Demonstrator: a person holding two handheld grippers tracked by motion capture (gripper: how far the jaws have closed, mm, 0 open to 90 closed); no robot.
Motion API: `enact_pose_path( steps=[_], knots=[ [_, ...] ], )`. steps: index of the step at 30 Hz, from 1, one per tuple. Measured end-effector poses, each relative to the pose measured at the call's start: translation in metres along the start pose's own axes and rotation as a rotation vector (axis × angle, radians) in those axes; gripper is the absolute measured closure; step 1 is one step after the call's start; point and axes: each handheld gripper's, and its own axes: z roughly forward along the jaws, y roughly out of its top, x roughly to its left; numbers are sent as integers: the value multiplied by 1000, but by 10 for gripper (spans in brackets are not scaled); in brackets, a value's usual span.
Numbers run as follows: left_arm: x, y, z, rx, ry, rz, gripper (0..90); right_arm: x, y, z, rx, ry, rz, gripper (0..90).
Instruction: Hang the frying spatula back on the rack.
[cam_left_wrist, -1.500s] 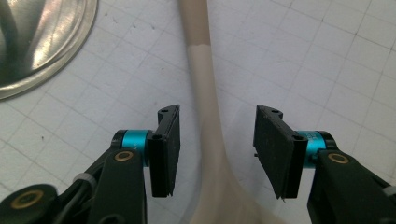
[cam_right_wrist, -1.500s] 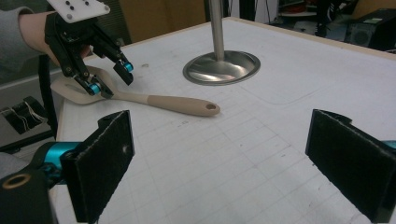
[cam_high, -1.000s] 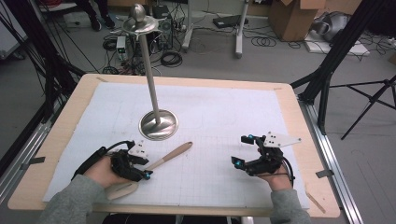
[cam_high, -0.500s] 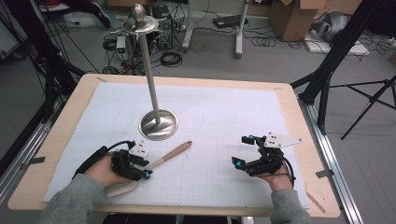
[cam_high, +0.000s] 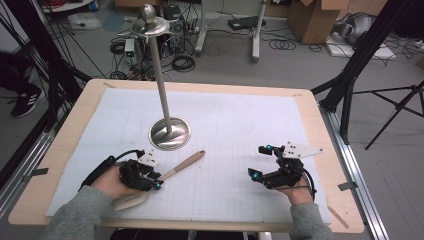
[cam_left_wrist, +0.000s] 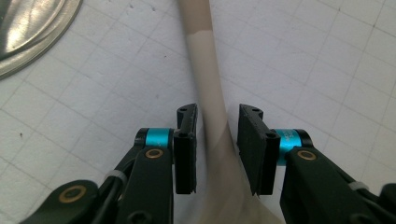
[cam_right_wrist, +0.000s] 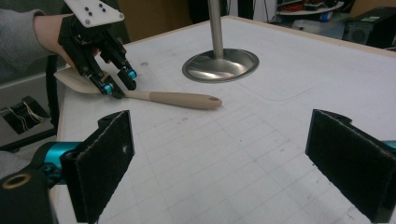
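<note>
A pale wooden spatula (cam_high: 185, 164) lies on the white gridded mat, its blade (cam_high: 129, 201) toward the near left edge and its handle pointing at the metal stand. My left gripper (cam_high: 154, 181) straddles the spatula's thin neck (cam_left_wrist: 212, 107). Its jaws have just been closing, and a narrow gap still shows beside the right pad (cam_left_wrist: 247, 135), so the gripper is open around the neck. My right gripper (cam_high: 258, 161) rests at the near right of the mat with its jaws wide open (cam_right_wrist: 229, 158) and nothing between them. From it I see the left gripper (cam_right_wrist: 119, 81) over the spatula (cam_right_wrist: 184, 99).
A tall metal stand with a round base (cam_high: 170, 134) rises from the middle of the mat, just beyond the spatula's handle end. The wooden table's rim (cam_high: 320, 130) frames the mat. Cables, tripod legs and boxes lie on the floor beyond the table.
</note>
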Motion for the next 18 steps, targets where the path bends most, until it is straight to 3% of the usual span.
enact_pose_path(
  steps=[18],
  knots=[
    [-1,-1,0,-11,-3,26,771,0,-1,0,4,5,7,69]
  ],
)
